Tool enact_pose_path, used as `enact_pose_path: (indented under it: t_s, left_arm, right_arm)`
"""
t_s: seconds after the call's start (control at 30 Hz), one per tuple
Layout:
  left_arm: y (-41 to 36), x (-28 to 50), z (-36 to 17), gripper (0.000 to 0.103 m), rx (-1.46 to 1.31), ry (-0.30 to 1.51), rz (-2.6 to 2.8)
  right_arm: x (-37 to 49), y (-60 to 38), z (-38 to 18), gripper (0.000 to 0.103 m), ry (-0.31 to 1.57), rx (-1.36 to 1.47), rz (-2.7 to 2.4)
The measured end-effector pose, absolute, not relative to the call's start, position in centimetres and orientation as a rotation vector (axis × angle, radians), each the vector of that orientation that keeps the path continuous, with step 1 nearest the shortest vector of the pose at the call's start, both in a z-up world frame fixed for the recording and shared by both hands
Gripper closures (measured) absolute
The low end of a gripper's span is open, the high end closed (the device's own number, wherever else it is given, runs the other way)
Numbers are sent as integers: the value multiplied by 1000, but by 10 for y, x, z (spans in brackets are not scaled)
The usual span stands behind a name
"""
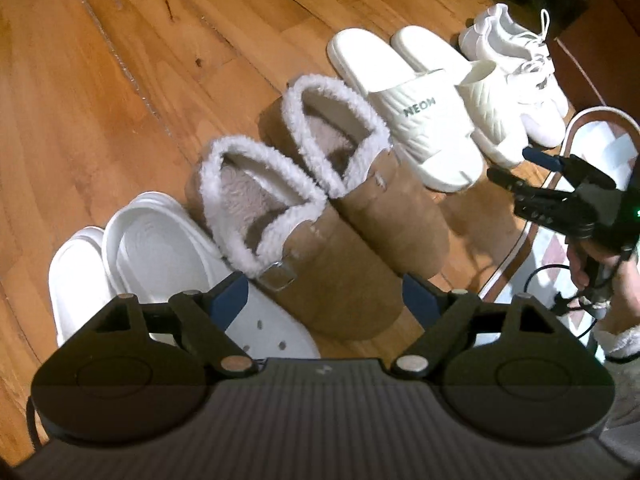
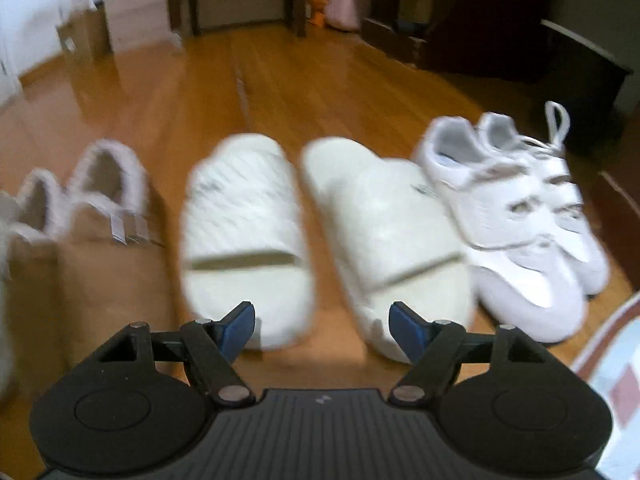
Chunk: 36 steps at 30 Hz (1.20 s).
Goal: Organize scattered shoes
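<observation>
Shoes stand in a row on the wooden floor. In the left wrist view, from near to far, they are white clogs (image 1: 160,264), brown fur-lined slippers (image 1: 360,240), white "NEON" slides (image 1: 424,120) and white sneakers (image 1: 520,68). My left gripper (image 1: 324,298) is open just above the toe of the near brown slipper, and its pads do not press on it. My right gripper (image 1: 524,170), held by a hand, hovers by the slides' toes. In the blurred right wrist view, the right gripper (image 2: 322,324) is open over the floor gap between the toes of the two slides (image 2: 244,232).
A patterned rug (image 1: 560,240) with a brown border lies at the right, next to the shoes' toes. Dark furniture (image 2: 520,20), cardboard boxes (image 2: 84,36) and table legs stand at the far side of the room. Bare wooden floor (image 1: 120,80) stretches behind the heels.
</observation>
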<state>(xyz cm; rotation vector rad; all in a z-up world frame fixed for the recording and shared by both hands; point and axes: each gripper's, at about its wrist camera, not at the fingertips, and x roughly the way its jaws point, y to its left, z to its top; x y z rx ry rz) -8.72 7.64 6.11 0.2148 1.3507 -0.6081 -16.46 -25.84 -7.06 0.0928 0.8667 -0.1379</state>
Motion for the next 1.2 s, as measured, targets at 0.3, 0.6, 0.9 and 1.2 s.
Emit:
enact_pose_path:
  t_s: [0.3, 0.6, 0.9, 1.2]
  left_arm:
    - [67, -85, 51, 18, 264, 1357, -590]
    - [68, -83, 61, 18, 240, 1345, -573]
    - [59, -97, 55, 6, 291, 1403, -555]
    - [73, -119, 12, 6, -13, 1805, -352]
  right_arm:
    - [-106, -341, -110, 27, 795, 788, -119]
    - [-80, -300, -100, 32, 863, 623, 82]
    - [-132, -262, -28, 21, 984, 242, -70]
    - [-143, -209, 18, 18, 1053, 5, -88]
